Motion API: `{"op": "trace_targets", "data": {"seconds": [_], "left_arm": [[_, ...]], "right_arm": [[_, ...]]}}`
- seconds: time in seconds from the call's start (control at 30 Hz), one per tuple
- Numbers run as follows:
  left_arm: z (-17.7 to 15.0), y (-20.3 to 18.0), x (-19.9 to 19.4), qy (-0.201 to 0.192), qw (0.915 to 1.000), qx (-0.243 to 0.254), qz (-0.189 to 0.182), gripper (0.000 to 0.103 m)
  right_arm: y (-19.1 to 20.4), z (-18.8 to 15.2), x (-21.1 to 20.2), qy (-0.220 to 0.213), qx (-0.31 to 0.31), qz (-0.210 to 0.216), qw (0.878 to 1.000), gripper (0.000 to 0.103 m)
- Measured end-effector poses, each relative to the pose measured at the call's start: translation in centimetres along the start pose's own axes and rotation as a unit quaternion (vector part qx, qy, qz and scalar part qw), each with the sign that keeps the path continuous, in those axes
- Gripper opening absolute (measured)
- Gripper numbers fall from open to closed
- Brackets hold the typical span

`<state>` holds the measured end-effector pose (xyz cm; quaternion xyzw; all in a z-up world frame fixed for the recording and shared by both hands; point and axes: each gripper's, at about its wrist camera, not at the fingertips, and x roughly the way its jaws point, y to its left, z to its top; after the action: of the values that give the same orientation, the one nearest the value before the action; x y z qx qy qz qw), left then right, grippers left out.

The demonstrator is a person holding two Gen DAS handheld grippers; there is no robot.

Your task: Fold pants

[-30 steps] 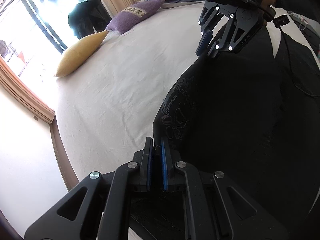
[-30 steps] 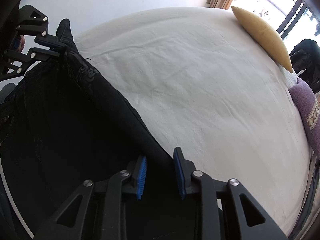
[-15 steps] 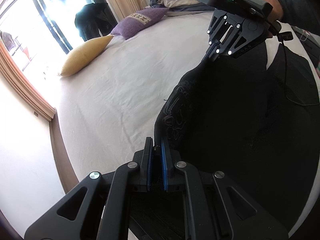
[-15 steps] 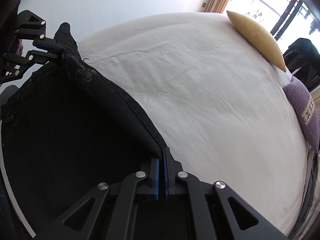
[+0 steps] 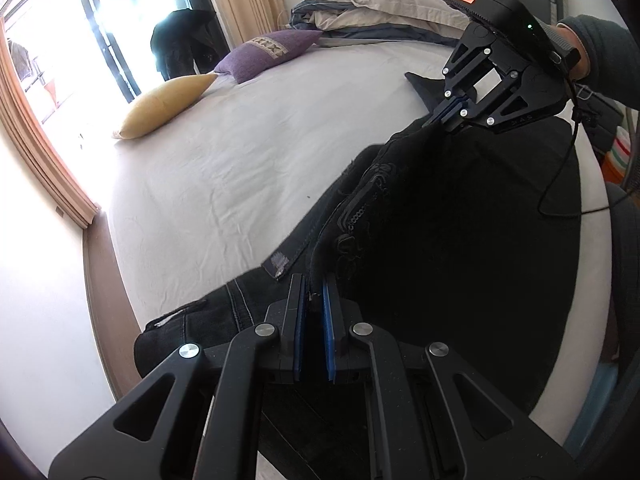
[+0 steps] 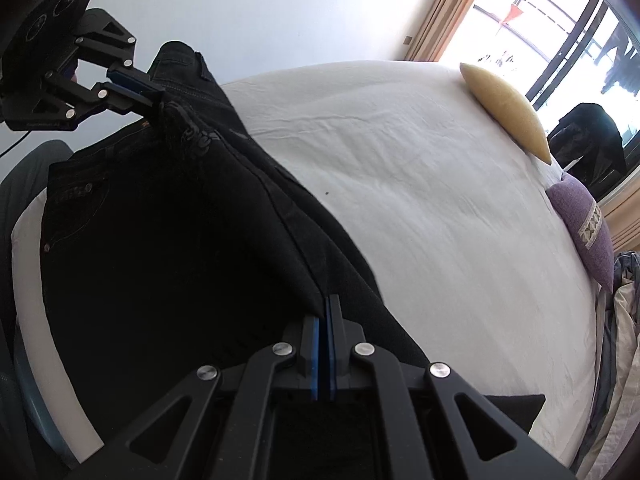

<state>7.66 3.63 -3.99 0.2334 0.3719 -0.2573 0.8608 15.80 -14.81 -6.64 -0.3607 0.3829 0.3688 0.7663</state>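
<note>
Black pants (image 5: 460, 216) lie on the white bed sheet (image 5: 248, 152), one long edge lifted off it. My left gripper (image 5: 312, 284) is shut on that edge near the embroidered waist end. My right gripper (image 6: 325, 308) is shut on the same edge farther along the leg. In the left wrist view the right gripper (image 5: 440, 114) hangs at the upper right with cloth pinched in its blue pads. In the right wrist view the left gripper (image 6: 154, 90) holds the cloth at the upper left. The pants (image 6: 160, 248) sag between the two grips.
A yellow pillow (image 5: 164, 106) and a purple pillow (image 5: 268, 52) lie at the far side of the bed. Crumpled bedding (image 5: 380, 4) is piled at the head end. A bright window with curtains (image 5: 44, 128) runs along the left.
The right gripper's jaws closed on the pants edge. Both grippers then rose and swept sideways, lifting the edge off the sheet and uncovering the waistband below the left gripper.
</note>
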Motion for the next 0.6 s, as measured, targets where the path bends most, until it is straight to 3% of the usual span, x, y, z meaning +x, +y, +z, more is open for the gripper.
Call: {"op": "trace_targets", "data": {"seconds": [0.23, 0.5, 0.6], "left_arm": [[-4.9, -5.6, -1.8, 0.020, 0.9993, 0.020, -0.023, 0.007], [-9.8, -12.3, -2.5, 0.054, 0.9938, 0.093, -0.030, 0.007], [-10.9, -13.4, -2.4, 0.057, 0.9938, 0.089, -0.034, 0.007]], "right_arm": [[6.9, -4.6, -0.9, 0.011, -0.002, -0.021, 1.000, 0.004], [12.0, -7.8, 0.6, 0.045, -0.032, -0.044, 0.998, 0.004], [12.9, -8.6, 1.0, 0.048, -0.033, -0.052, 0.997, 0.004]]}}
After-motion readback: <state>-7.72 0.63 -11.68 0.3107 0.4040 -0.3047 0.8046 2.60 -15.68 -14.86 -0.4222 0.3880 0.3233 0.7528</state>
